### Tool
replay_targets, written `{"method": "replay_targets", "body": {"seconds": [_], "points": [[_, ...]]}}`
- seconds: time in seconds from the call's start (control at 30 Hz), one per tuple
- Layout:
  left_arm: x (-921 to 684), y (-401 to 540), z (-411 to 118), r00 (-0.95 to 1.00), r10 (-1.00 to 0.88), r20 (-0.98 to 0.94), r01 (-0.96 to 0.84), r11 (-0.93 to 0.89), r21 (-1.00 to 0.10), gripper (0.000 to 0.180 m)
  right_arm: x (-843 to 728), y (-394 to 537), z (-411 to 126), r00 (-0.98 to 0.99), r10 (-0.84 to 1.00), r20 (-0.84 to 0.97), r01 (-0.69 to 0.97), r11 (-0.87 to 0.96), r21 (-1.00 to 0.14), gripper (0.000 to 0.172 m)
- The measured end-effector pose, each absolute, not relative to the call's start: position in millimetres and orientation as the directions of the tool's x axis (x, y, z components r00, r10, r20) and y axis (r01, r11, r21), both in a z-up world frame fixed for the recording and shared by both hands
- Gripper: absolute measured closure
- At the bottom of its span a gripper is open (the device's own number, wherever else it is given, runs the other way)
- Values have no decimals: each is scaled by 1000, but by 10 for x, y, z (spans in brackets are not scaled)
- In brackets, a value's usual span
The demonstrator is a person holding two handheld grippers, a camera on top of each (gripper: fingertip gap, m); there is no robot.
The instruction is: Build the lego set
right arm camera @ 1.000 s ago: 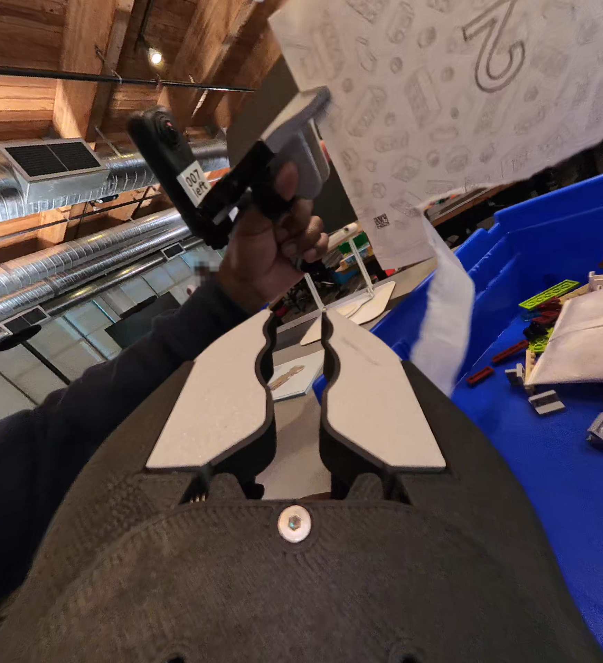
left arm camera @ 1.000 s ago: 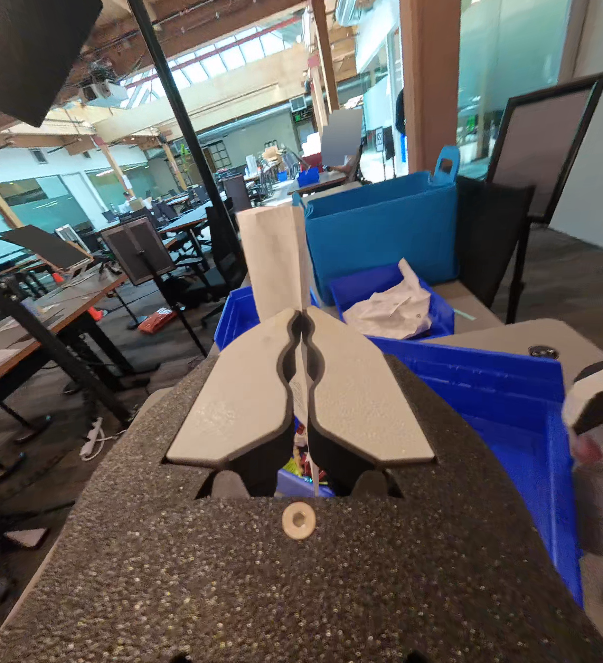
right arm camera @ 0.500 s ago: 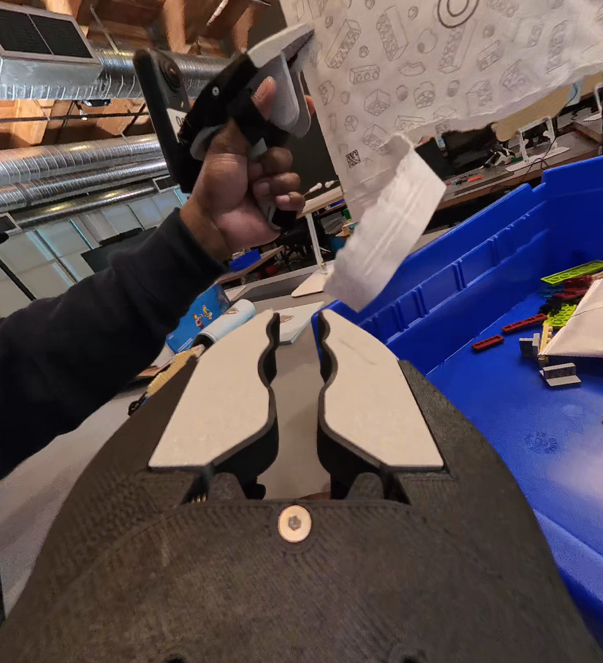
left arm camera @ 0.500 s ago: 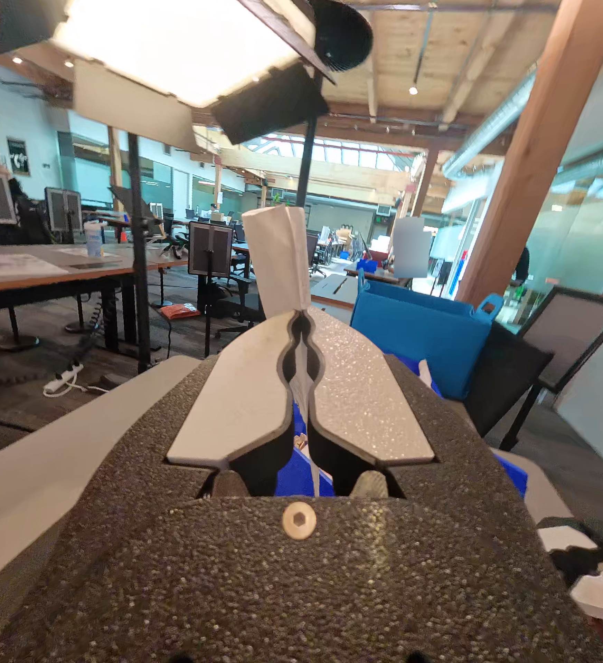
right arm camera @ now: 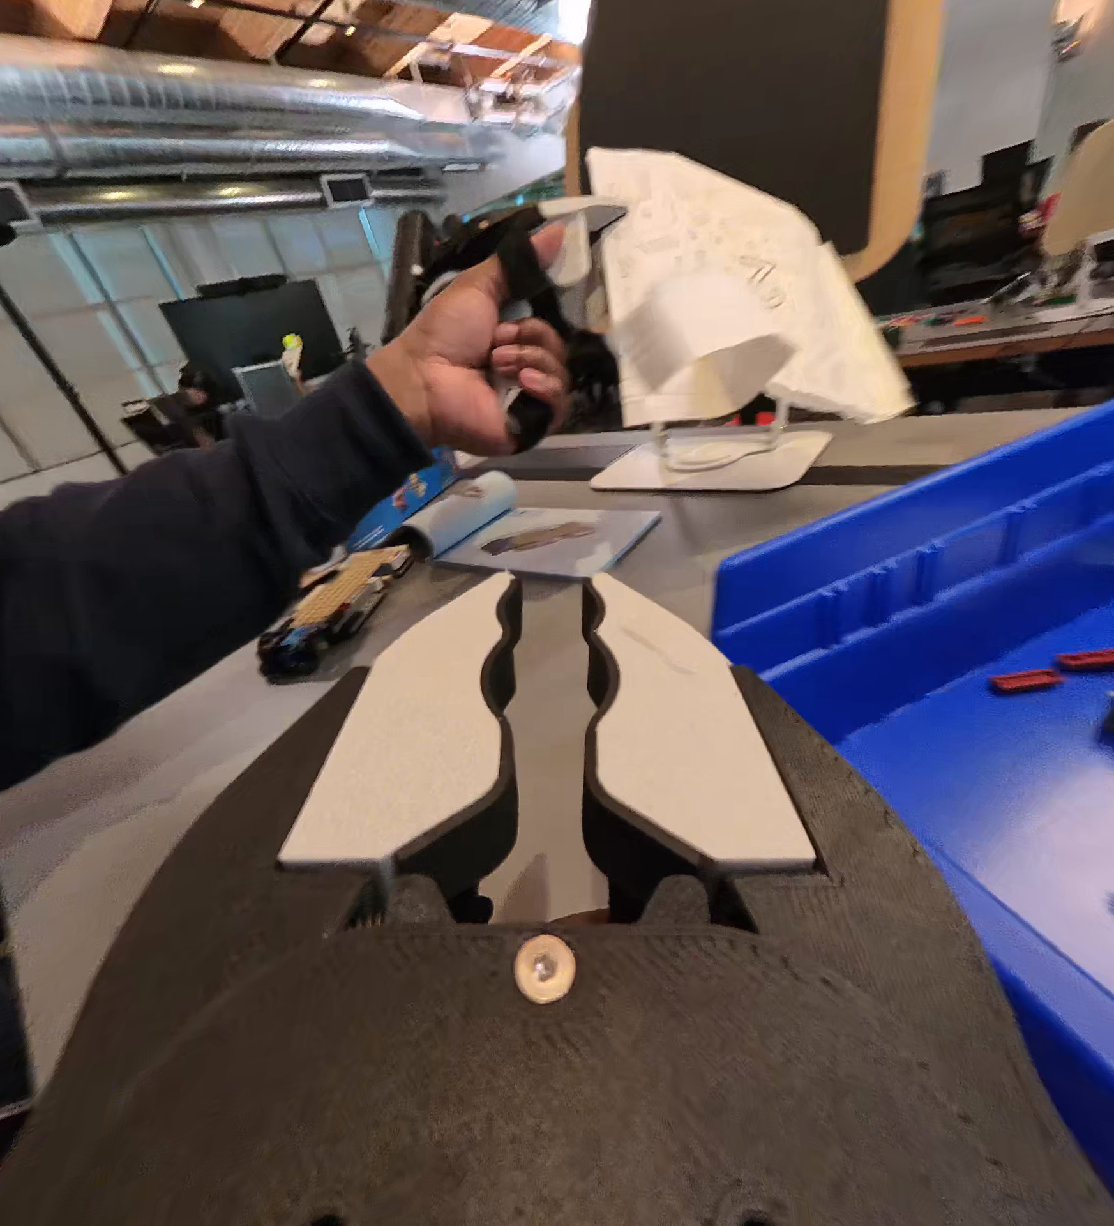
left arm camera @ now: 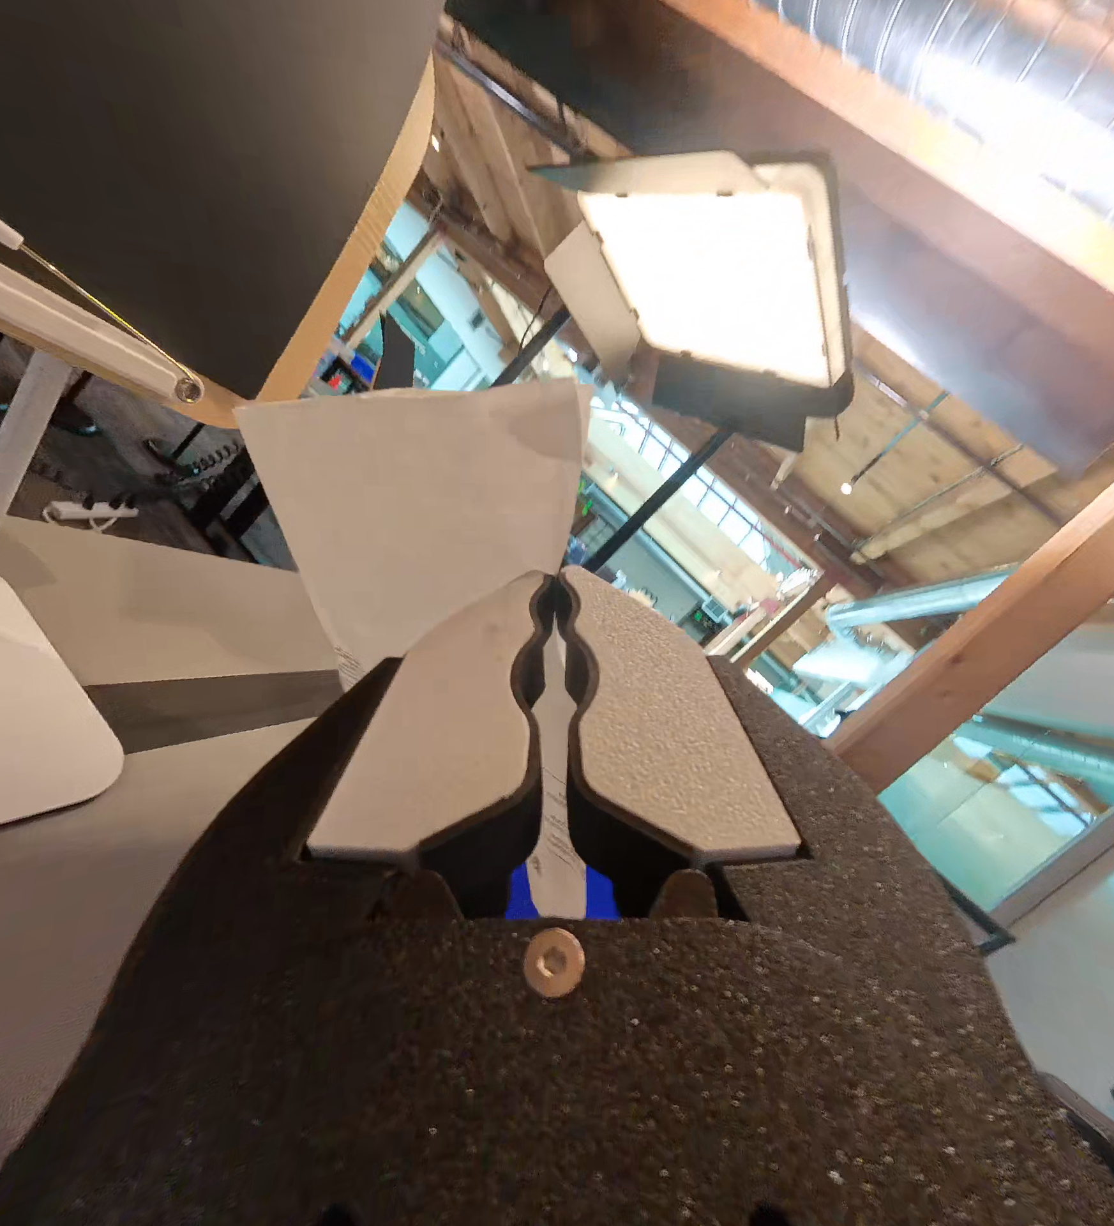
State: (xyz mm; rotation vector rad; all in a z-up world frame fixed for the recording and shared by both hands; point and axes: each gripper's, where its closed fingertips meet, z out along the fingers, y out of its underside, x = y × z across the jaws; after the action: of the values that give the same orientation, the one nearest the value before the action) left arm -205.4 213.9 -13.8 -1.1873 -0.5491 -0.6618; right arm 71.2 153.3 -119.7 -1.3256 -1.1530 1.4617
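left gripper (left arm camera: 555, 587) pinching a white paper bag (left arm camera: 421, 504), right gripper (right arm camera: 551, 587) spread and bare over the grey table (right arm camera: 673, 550) between an open booklet (right arm camera: 541, 541) and blue bin (right arm camera: 939, 564)

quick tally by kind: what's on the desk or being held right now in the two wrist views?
Hand-held gripper: 2, left and right
White paper bag, pinched in the left one: 1
Blue bin: 1
Open booklet: 1
Partly built brick model: 1
White stand base: 1
Loose bricks in the bin: blurred, not counted
Total: 7
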Motion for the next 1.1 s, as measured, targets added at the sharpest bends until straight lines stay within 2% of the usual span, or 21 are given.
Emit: {"method": "replay_targets", "body": {"seconds": [0.17, 0.3, 0.37, 0.43, 0.53, 0.67, 0.93, 1.1], "points": [[-2013, 1980, -307, 645, -159, 747, 733, 404, -547, 180, 446, 1054, -1319, -228, 951, -209, 223, -158, -962, 149], [-2089, 1847, -484, 465, -218, 858, 787, 545, -289, 180, 201, 1090, -1253, -185, 977, -108, 313, -45, -949, 148], [-2066, 1866, -511, 382, -260, 887, 809, 557, -186, 180, 30, 1202, -1164, -140, 987, -80, 366, -24, -930, 144], [-2044, 1856, -459, 373, -275, 886, 807, 567, -164, 180, -163, 1316, -1053, -104, 984, -142, 394, -91, -915, 141], [-2134, 1716, -337, 355, -356, 865, 797, 598, -81, 180, -457, 1407, -944, -93, 925, -369, 412, -301, -860, 132], [-2224, 1631, -322, 387, -370, 845, 785, 613, -92, 180, -814, 1511, -753, -117, 834, -539, 322, -481, -815, 132], [-2295, 1665, -399, 350, -431, 832, 797, 604, -22, 180, -1236, 1601, -877, -16, 799, -602, 333, -563, -756, 143], [-2261, 1724, -480, 334, -436, 836, 805, 593, -12, 180, -1465, 1848, -742, 12, 784, -620, 209, -609, -765, 152]]}}
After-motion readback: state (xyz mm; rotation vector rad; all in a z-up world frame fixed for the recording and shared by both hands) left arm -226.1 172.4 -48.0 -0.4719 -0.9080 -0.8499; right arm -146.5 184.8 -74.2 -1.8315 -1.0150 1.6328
